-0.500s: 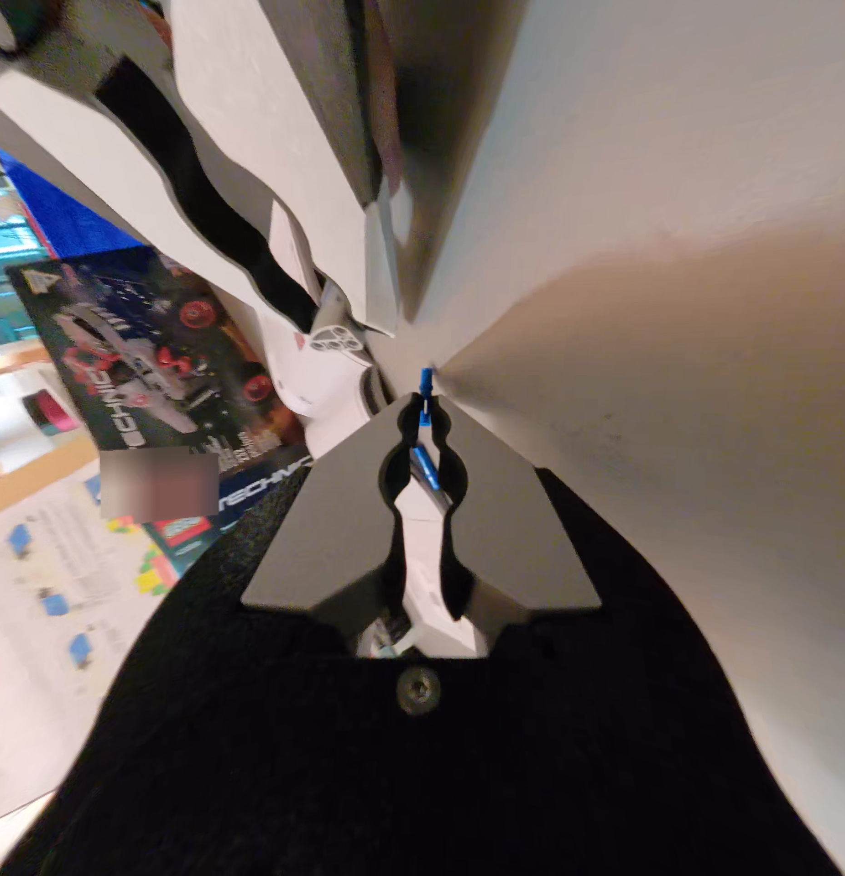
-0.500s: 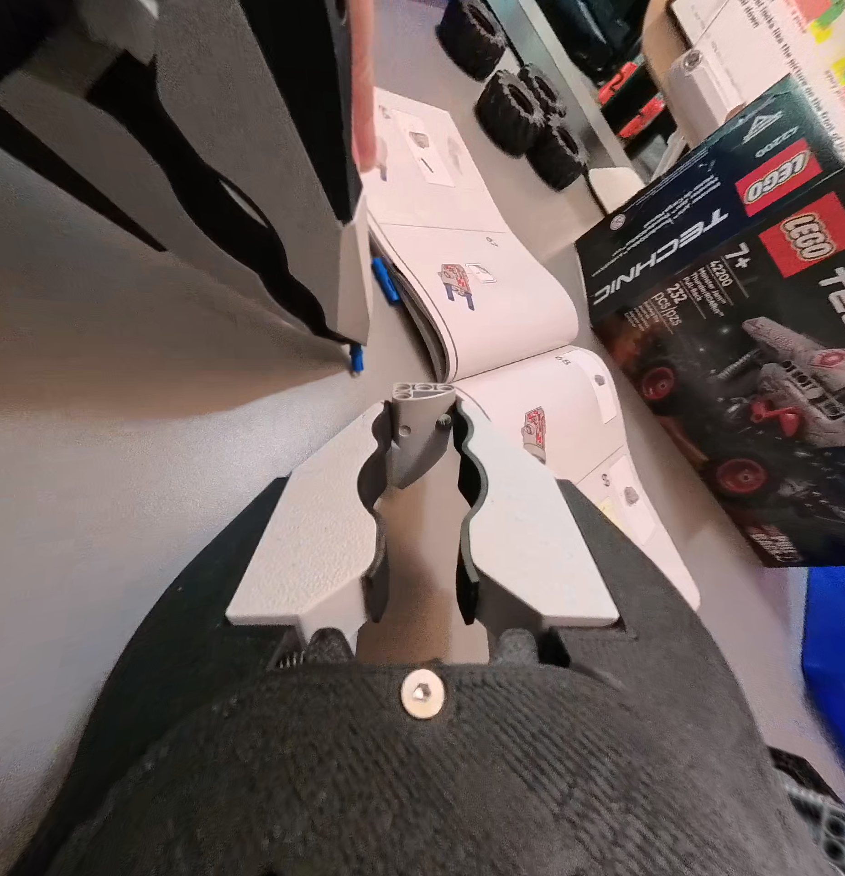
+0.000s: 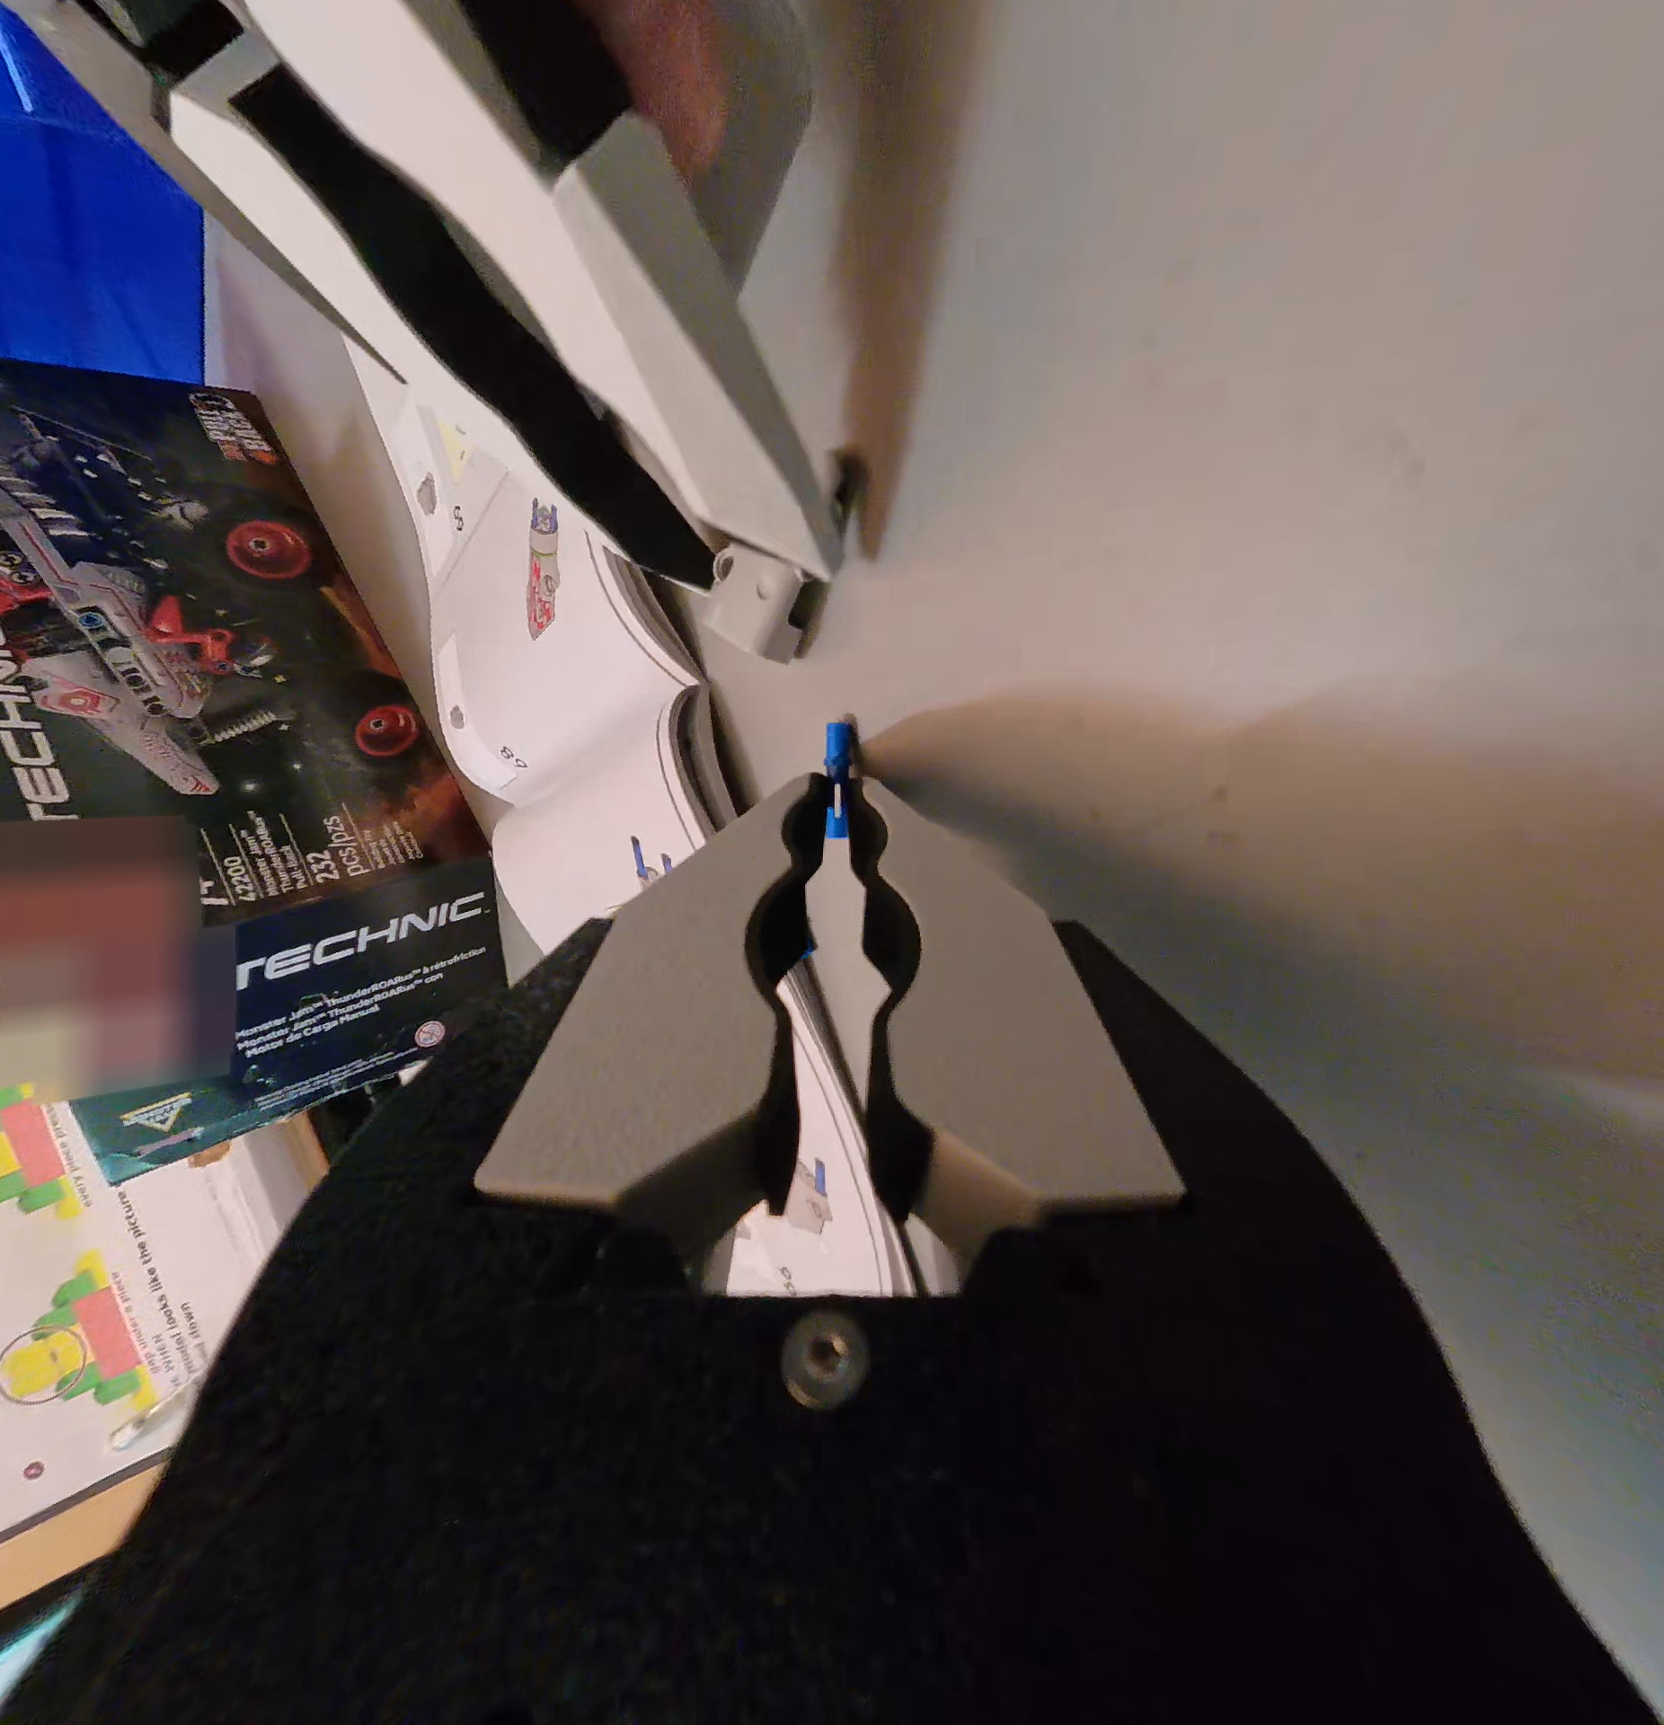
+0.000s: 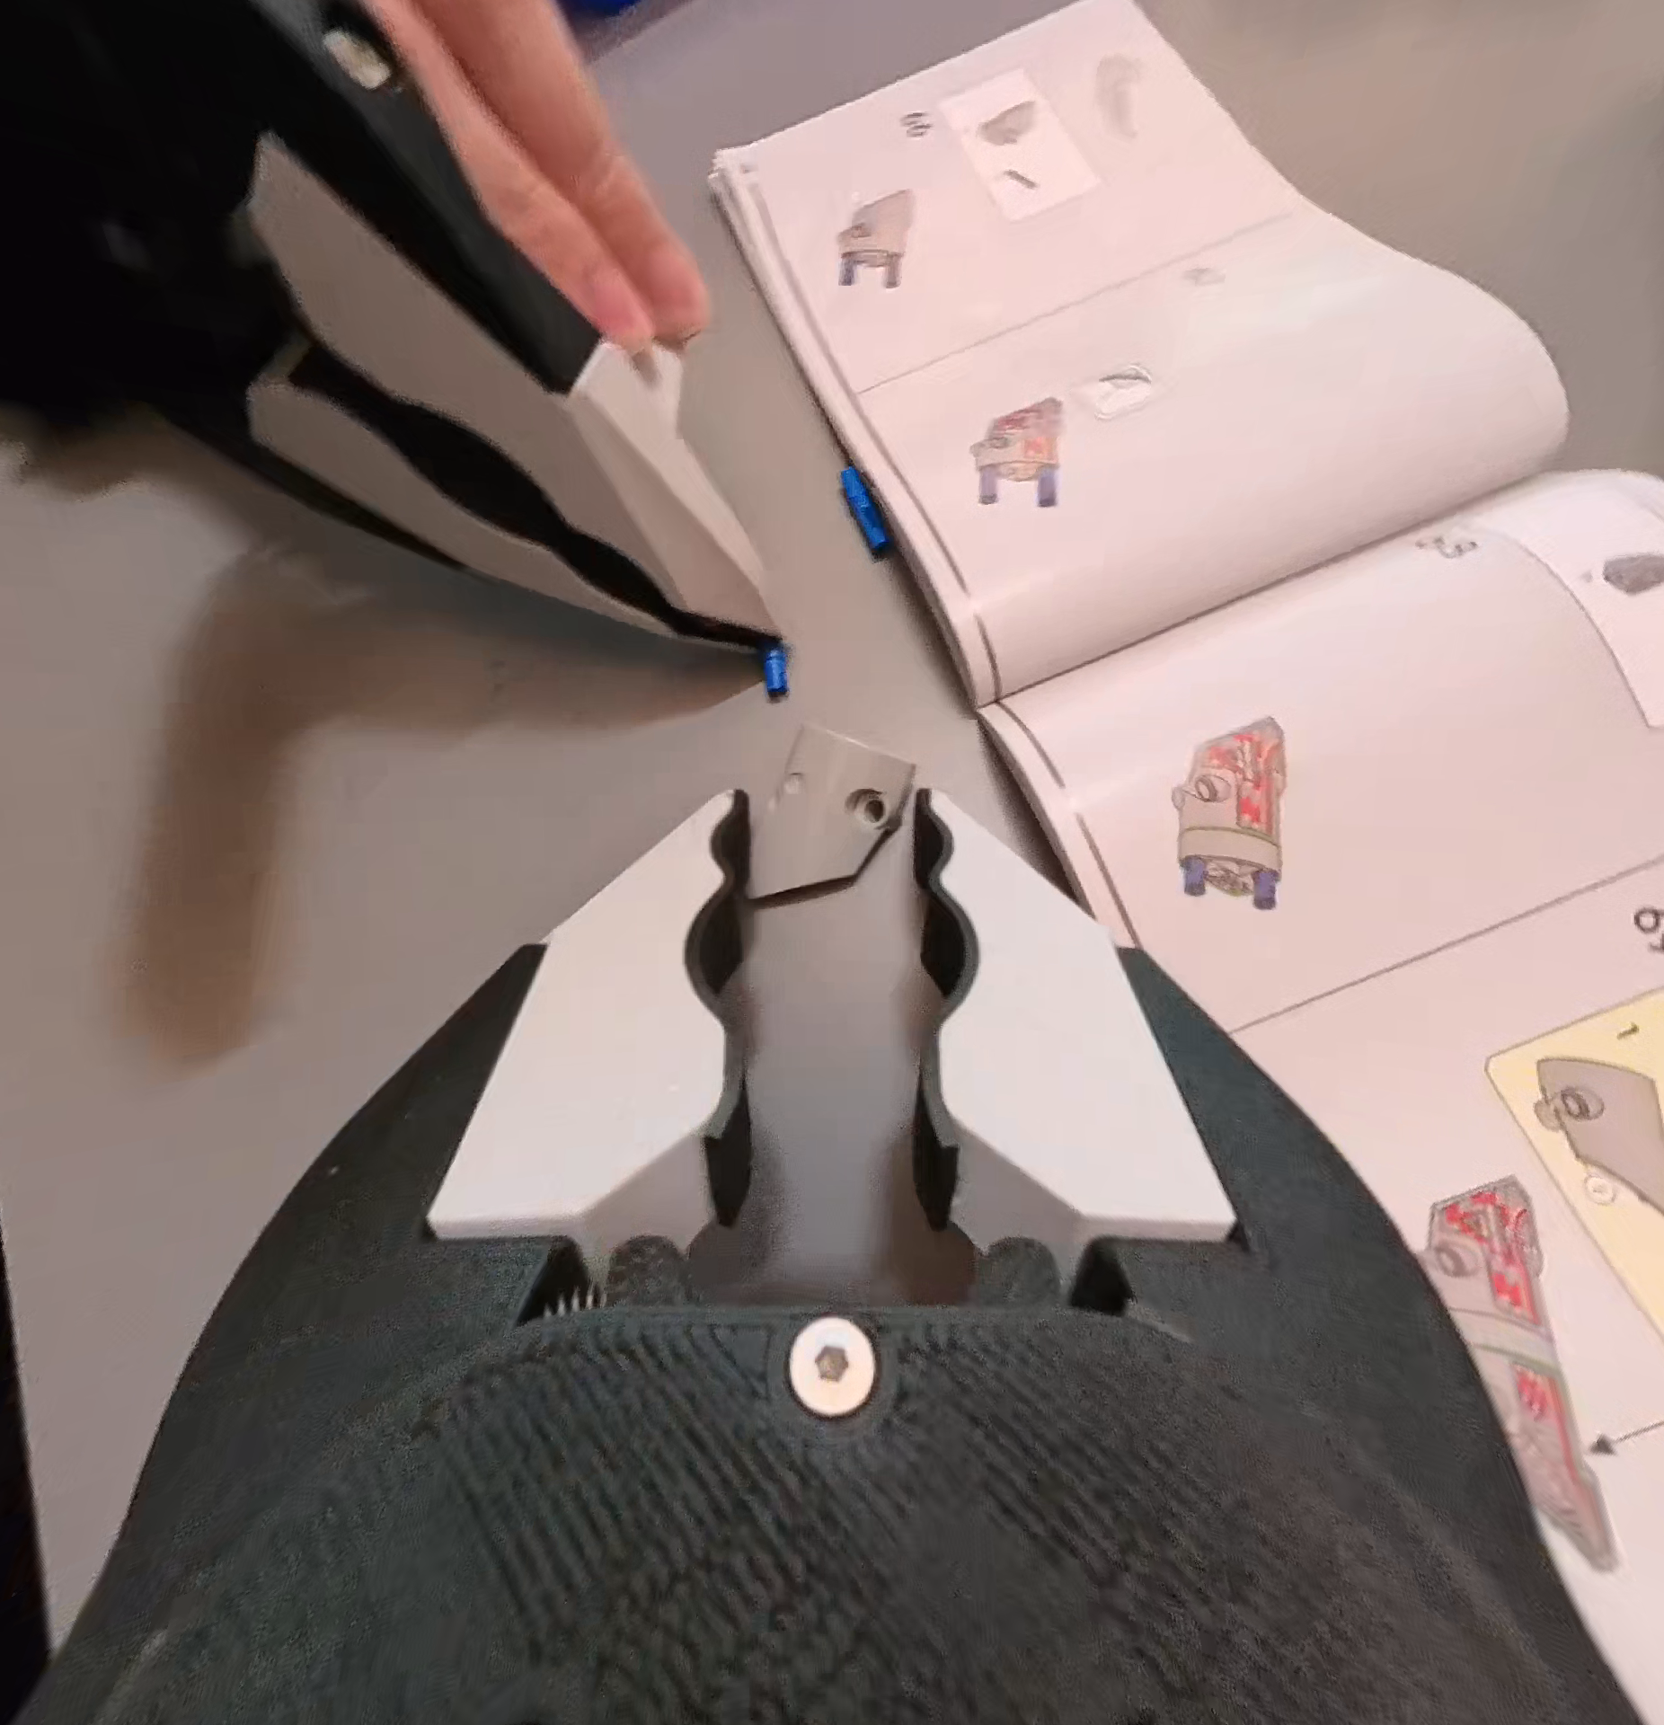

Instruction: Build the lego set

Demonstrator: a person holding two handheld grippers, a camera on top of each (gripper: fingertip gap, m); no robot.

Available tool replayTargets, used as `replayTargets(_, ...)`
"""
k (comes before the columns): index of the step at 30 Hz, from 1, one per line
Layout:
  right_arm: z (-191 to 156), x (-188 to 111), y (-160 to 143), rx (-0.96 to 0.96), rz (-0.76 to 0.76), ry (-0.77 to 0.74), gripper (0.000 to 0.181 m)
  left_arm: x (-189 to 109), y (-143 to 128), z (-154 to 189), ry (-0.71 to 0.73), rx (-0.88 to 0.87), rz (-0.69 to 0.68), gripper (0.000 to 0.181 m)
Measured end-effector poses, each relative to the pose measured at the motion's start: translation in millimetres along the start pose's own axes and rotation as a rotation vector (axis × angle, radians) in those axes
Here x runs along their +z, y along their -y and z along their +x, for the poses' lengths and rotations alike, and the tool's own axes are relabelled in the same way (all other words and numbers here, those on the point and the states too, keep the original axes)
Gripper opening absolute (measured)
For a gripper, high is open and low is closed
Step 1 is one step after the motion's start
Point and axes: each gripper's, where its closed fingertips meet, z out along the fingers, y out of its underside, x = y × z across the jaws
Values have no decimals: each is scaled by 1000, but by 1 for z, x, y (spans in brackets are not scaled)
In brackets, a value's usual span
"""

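Blue pin point(image 3: 838, 758) is clamped in my left gripper point(image 3: 839, 793); my right gripper point(image 4: 833, 812) grips a grey panel piece point(image 4: 833, 814) just beside it.

Two blue pins point(image 4: 773, 668) point(image 4: 863, 512) beside one open booklet point(image 4: 1183, 392), one grey panel point(image 4: 833, 807), one box point(image 3: 156, 653).

Blue pin point(image 3: 838, 758); grey panel point(image 4: 833, 810); white booklet point(image 4: 1183, 392); grey table point(image 4: 361, 840).

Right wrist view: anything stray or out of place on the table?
One loose blue pin lies on the grey table against the open instruction booklet's edge, apart from the blue pin in the left gripper. Nothing else stands out.
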Motion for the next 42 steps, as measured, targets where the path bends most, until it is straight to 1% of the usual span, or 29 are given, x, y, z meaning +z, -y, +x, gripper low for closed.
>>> replayTargets(1, 2, 0, 1, 44, 10, -7, 30, 0, 0, 0, -5, -11, 5, 2)
replayTargets(3, 1, 2, 4, 103, 42, -10, 32, 1, 1, -1, -10, -22, 13, 2)
replayTargets(4, 4, 3, 4, 105, 52, -42, 26, 1, 1, -1, -10, -24, 15, 2)
replayTargets(8, 3, 4, 4, 56, 49, -142, 26, 2, 2, -2, -9, -25, 13, 2)
replayTargets(11, 3, 4, 5, -45, 48, -236, 26, 3, 2, -4, 21, -7, 24, 2)
replayTargets(15, 1, 3, 8, -245, 42, -404, 26, -3, 10, -18, 183, 39, 70, 2)
replayTargets(17, -1, 2, 10, -336, 48, -469, 25, -4, 13, -17, 249, 95, 66, 1)
replayTargets(18, -3, 2, 11, -376, 56, -483, 25, -2, 14, -13, 258, 117, 52, 1)
replayTargets(20, -6, 2, 12, -424, 60, -484, 26, 3, 11, -9, 257, 142, 12, 1)
replayTargets(23, -7, 3, 12, -443, 66, -459, 25, 3, 14, -8, 257, 123, 8, 1)
replayTargets(27, -5, -1, 13, -542, 84, -517, 26, -3, 12, -14, 330, 147, -38, 1)
replayTargets(30, -7, -1, 14, -593, 97, -528, 25, -6, 17, -17, 368, 151, -16, 1)
replayTargets(32, -8, -1, 15, -615, 97, -540, 25, -2, 15, -16, 366, 168, -33, 1)
replayTargets(39, -7, -1, 14, -591, 86, -536, 25, -3, 17, -18, 393, 187, -10, 1)
replayTargets(42, -7, 0, 14, -583, 78, -524, 25, -2, 16, -17, 384, 201, -6, 1)
